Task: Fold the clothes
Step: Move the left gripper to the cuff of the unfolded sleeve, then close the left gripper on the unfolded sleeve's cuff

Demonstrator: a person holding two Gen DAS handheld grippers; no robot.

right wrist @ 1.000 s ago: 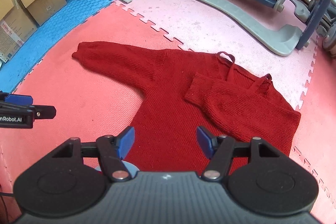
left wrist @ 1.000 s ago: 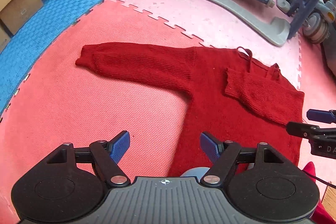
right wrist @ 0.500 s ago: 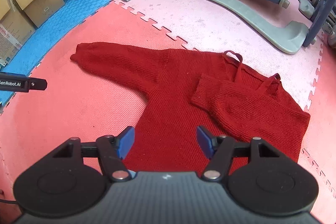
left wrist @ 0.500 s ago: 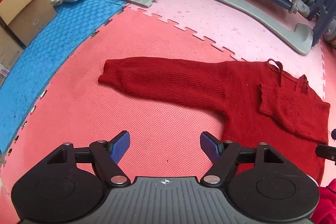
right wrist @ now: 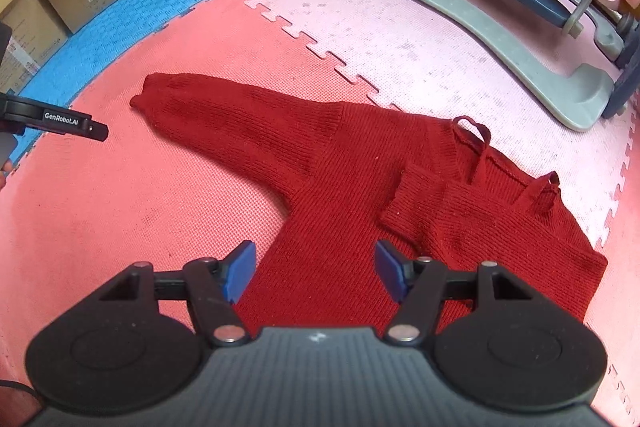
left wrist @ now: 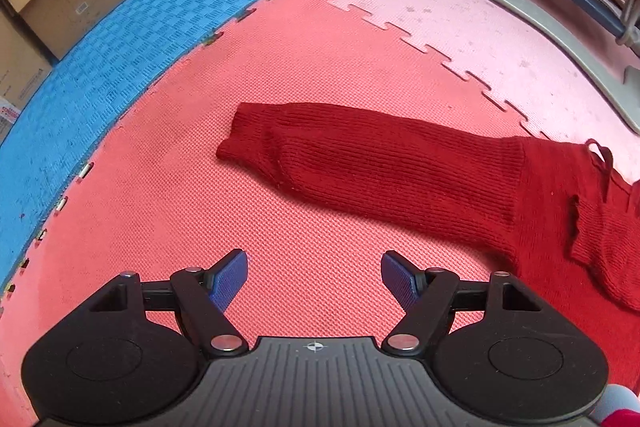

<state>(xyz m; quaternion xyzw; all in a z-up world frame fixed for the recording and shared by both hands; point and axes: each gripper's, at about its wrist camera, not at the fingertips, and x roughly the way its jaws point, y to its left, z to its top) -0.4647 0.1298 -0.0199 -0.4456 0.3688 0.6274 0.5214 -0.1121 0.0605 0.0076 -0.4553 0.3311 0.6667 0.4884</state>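
1 sleeve (right wrist: 472,223) of red sweater (right wrist: 340,195) folded in, other sleeve (left wrist: 360,159) outstretched; left gripper (left wrist: 314,277) and right gripper (right wrist: 314,269) both open, empty.

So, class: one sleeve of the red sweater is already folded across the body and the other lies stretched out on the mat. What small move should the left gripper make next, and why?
Probably lower the left gripper onto the cuff of the outstretched sleeve. Its fingers are open with only mat between them, and that sleeve is unfolded.
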